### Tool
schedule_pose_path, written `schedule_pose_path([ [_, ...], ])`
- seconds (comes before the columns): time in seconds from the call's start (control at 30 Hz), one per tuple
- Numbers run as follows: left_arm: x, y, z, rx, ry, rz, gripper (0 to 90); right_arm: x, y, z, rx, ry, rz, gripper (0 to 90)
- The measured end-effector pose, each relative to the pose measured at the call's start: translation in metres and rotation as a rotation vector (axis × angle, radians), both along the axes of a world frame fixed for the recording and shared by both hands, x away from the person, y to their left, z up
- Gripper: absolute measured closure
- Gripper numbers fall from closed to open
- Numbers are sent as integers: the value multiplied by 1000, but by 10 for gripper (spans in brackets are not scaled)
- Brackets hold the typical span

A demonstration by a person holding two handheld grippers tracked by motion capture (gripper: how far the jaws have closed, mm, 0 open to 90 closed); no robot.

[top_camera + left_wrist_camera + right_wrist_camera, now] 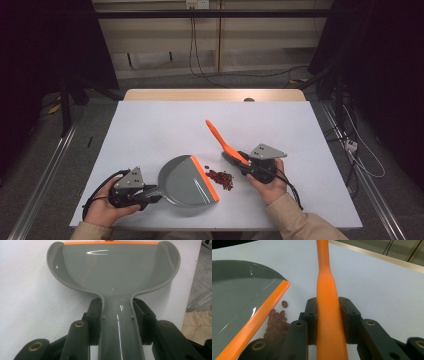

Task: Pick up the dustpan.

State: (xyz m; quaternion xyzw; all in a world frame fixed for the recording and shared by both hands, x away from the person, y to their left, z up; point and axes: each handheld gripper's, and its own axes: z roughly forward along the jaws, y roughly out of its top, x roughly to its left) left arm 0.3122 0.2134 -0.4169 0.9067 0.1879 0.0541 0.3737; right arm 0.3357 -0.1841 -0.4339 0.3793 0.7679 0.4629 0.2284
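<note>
Grey plastic formed the round dustpan [186,181] that lay on the pale white table [150,130], its straight orange rubber lip [205,178] turned toward the person's right. The left gripper [150,196] was clamped on the dustpan's grey handle; in the left gripper view its two black jaws pressed against either side of that handle [117,322], with the glossy bowl of the dustpan [112,272] spreading out beyond them and the orange lip [110,243] along its far edge. A small heap of dark red beans [221,179] lay on the table just beside the lip, between the two grippers. In the right gripper view these beans [277,321] sat right against the orange lip [257,320], with one bean a little apart from the rest, and none of them was seen inside the pan. The right gripper [240,159] was closed on the long orange plastic handle [222,140] of a tool, which slanted up and away from the beans toward the far side of the table. In the right gripper view its black jaws gripped this orange handle [328,315] from both sides. The tool's working end could not be made out. Beige sleeves covered both forearms at the near table edge.
</note>
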Motion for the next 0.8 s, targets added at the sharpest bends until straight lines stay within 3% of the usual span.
schedule_pose_path([
  [0.57,1,-6,-4,1,6,-22,627,1,-3,-2,-10,-22,22,704],
  [0.67,2,-8,-5,4,16,-23,627,-2,0,1,-32,-3,8,705],
  [0.8,2,-9,-5,-3,17,-22,627,-1,0,2,0,38,-11,705],
])
